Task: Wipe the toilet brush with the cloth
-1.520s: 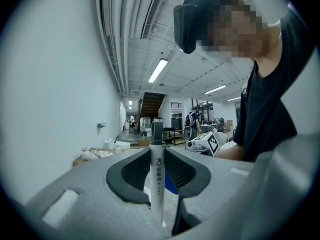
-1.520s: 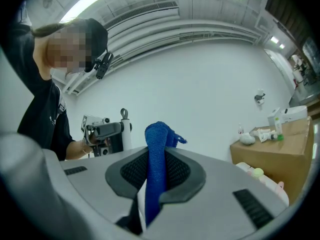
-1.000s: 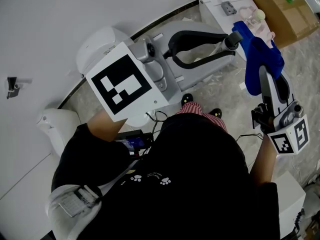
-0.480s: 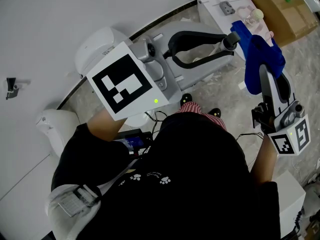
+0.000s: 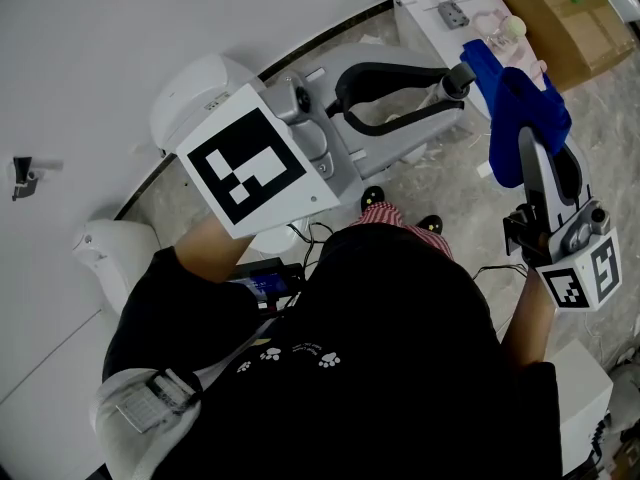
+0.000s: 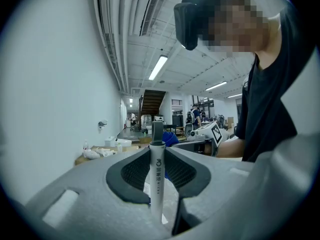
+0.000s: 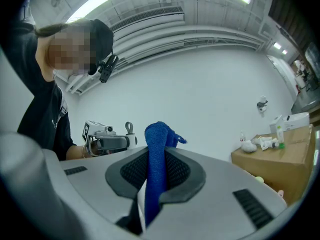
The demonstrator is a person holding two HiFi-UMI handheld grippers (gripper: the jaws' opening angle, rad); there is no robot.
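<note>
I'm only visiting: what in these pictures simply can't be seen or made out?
1. Bristle end of the toilet brush: in the left gripper view its handle drops out of sight inside the left tool; the head view shows no bristles either.
2. Lower part of the cloth: right gripper view, buried inside the right tool.
3. Items on the cardboard box: head view, too small and cut by the edge.

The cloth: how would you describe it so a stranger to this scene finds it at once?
Start at the right gripper, at the right of the head view near the cardboard box. The cloth is pinched between its jaws and bunches out past them. It alone is deep blue; the brush handle next to it is white.
</note>
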